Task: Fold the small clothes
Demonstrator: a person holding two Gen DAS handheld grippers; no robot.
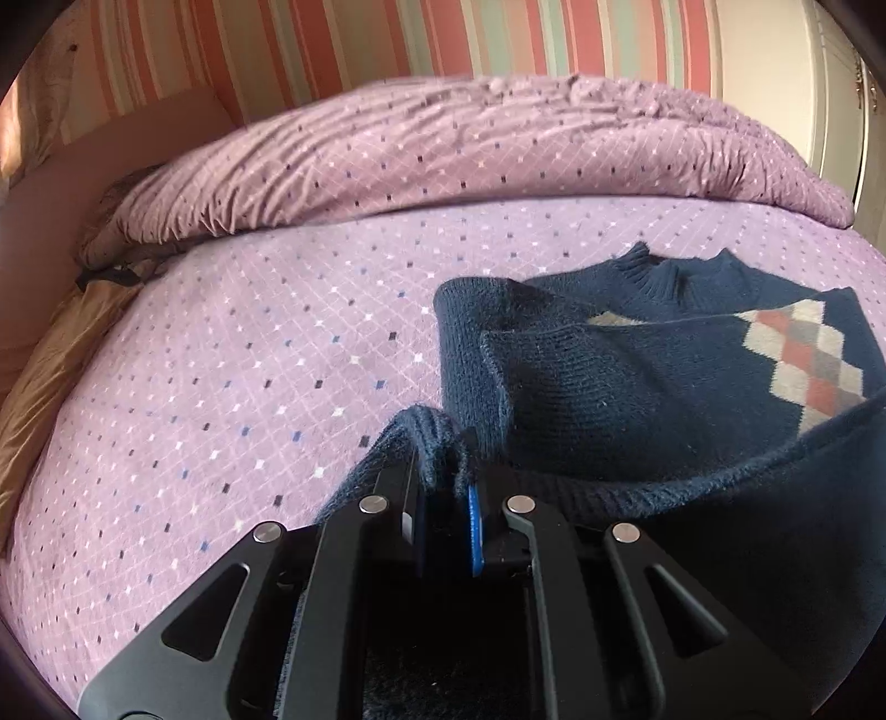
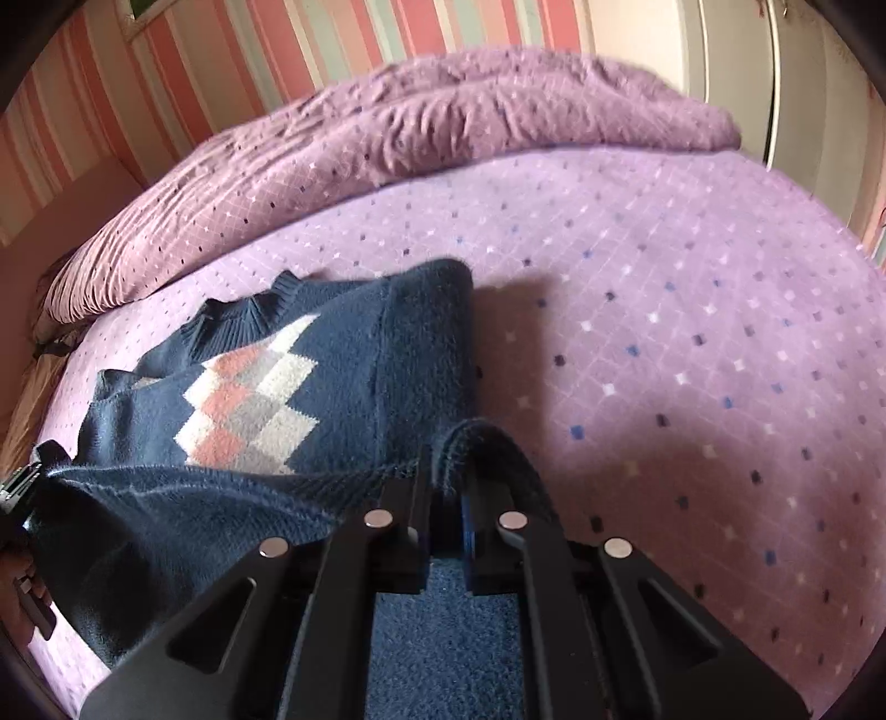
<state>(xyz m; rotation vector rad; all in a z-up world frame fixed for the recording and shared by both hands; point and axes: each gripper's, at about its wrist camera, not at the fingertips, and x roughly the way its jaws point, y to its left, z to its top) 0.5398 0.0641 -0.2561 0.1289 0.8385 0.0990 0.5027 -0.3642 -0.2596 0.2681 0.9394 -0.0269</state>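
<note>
— Sweater [image 1: 637, 387], navy knit, lying on the bed near its foot end, collar toward the duvet. See the argyle panel [image 2: 249, 399] on the chest? Diamonds in white, grey and salmon pink.

— I see it. Fuzzy wool, ribbed round the collar [image 1: 659, 274]. The sides look folded in over the front, so the body makes a rough rectangle.

— Yes, and the hem is lifted off the sheet. The left gripper [image 1: 443, 487] has its jaws nearly closed, pinching a bunched corner of the hem between them. One pad [image 1: 474, 526] is blue.

— And the other?

— The right gripper [image 2: 446, 498] is the same: jaws drawn close together, clamped on the opposite hem corner, with the knit looping up over the tips. The fabric sags in a shallow curve between the two.

— Both are black metal, with round silver pins on the linkages.

— Underneath is the sheet [image 1: 249, 387], lilac with a fine white diamond grid and small dark and pale squares. It looks smooth and flat.

— Behind the sweater, well apart from it, the duvet [image 1: 443, 149] in the same print is heaped in a long wrinkled roll.

— Then the wall [image 1: 332, 44] with vertical stripes, pink, cream and pale green. On the left of the bed, a tan satiny cloth [image 1: 50, 387].
</note>
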